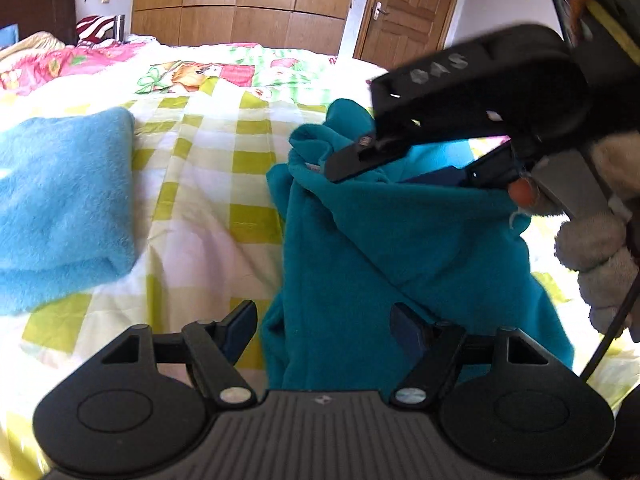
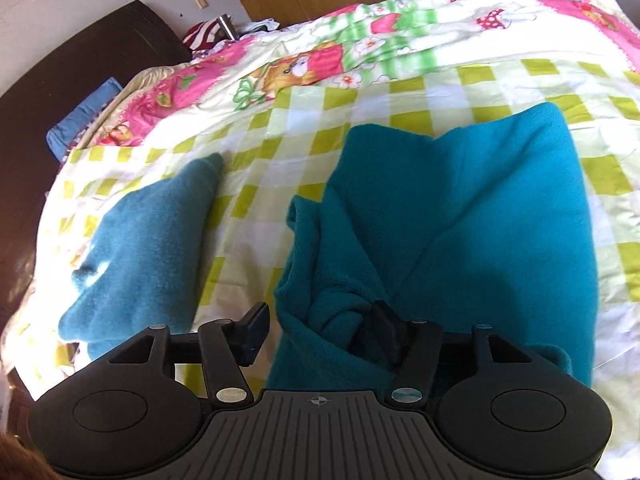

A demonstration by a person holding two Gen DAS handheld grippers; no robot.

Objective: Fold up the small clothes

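The bed is seen filling both views, spread with a green-and-white check cover that gives way to a pink cartoon print toward the far side. Beyond the bed, wooden wardrobe doors and a wooden door are seen, and a dark headboard is caught at the bed's left end.

On the check cover, the teal fleece garment is found lying crumpled, near the middle of the bed; one bunched edge is lifted off the cover. To the left of it on the bed, well apart, a light blue fluffy cloth is laid flat.

The right tool is seen from the left wrist reaching across over the fleece, its jaws parted, with a fold of teal bunched between them; whether the pads are pressed on it cannot be told. It is carried by a hand in a pale fuzzy sleeve.

The left tool is held wide open at the near edge of the fleece, one finger over the fabric, one over bare cover, nothing gripped.
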